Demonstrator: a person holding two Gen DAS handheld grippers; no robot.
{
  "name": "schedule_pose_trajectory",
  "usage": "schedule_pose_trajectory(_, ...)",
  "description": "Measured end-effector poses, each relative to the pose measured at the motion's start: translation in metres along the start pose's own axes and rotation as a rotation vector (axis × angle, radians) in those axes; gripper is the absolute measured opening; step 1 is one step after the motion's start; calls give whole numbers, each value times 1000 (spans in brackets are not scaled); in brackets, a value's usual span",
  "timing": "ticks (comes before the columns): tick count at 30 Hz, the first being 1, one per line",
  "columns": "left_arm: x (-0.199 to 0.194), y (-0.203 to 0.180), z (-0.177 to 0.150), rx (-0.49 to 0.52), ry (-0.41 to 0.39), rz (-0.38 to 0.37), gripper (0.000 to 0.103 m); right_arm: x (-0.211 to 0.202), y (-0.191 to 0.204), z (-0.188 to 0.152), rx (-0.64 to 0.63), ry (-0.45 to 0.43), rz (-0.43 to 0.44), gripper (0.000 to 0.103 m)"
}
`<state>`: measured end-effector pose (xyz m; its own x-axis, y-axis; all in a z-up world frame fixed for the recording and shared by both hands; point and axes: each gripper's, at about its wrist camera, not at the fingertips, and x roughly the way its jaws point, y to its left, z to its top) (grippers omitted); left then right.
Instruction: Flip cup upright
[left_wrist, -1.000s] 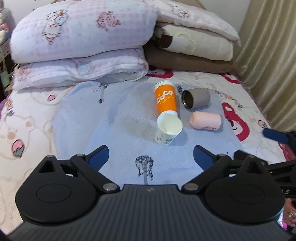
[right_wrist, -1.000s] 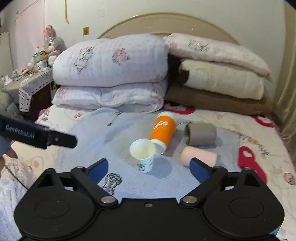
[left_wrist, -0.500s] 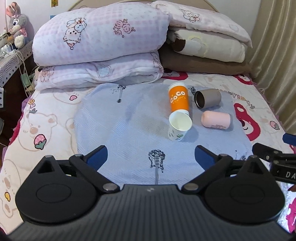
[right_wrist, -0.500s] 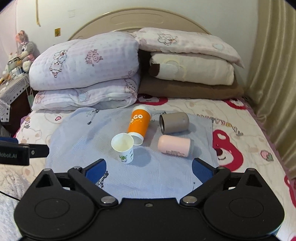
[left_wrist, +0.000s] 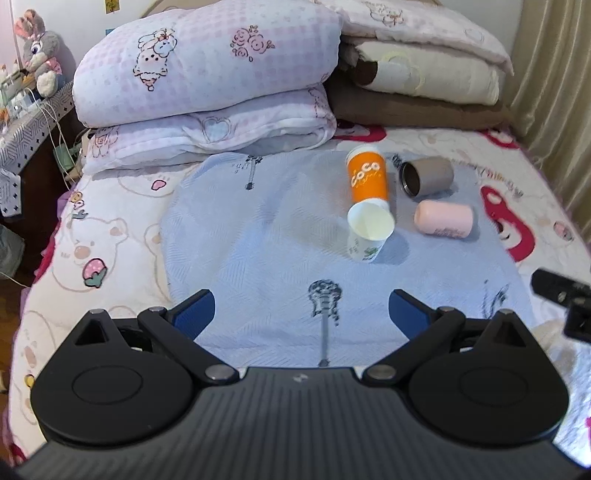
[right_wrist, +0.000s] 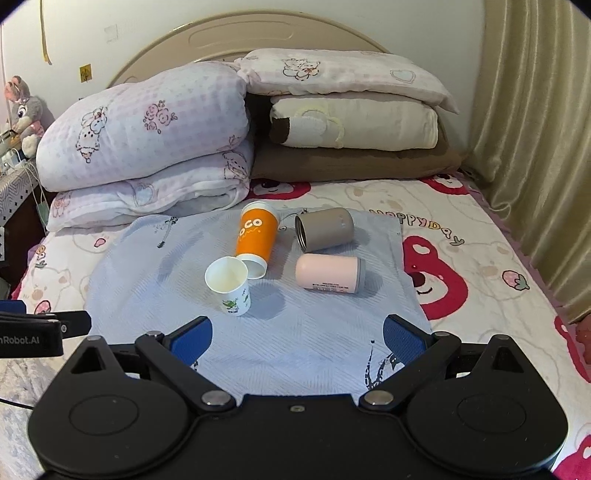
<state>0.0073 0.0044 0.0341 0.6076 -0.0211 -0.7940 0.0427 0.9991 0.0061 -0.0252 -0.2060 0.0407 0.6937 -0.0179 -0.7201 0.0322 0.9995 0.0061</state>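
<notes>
Left gripper (left_wrist: 300, 310) spread wide, nothing between the fingers, hanging well back over the blue cloth (left_wrist: 236, 236); right gripper (right_wrist: 297, 338) likewise wide apart and empty, well short of the cups.

Left to right on the cloth: white paper cup (right_wrist: 229, 286) upright, mouth up, looks done; orange cup (right_wrist: 256, 240) on its side, open end toward the camera, rim touching or just beside the white cup; grey cup (right_wrist: 325, 232) on its side, mouth facing left; pink cup (right_wrist: 328, 275) on its side, just in front of the grey one, apart from it.

Risks, judged only: reaching for orange likely to knock the white one over, given the near contact; soft bedding under the cloth, so any righted cup prone to tipping on release; smooth round walls, so a pinch off-centre likely to send pink or grey rolling; paper wall of orange likely to crush under a hard squeeze; grey and pink close together, so wide fingers liable to nudge the neighbour; unclear which cup comes next.
</notes>
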Motion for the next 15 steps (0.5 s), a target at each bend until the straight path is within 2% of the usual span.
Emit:
schedule_pose_trajectory(3, 5, 1, -1, 5, 5, 35, 102, 2, 0, -1, 18, 0, 10, 101)
schedule_pose_trajectory(15, 6, 5, 1, -1, -12, 27, 102, 9, 8, -2, -4, 21, -9, 101)
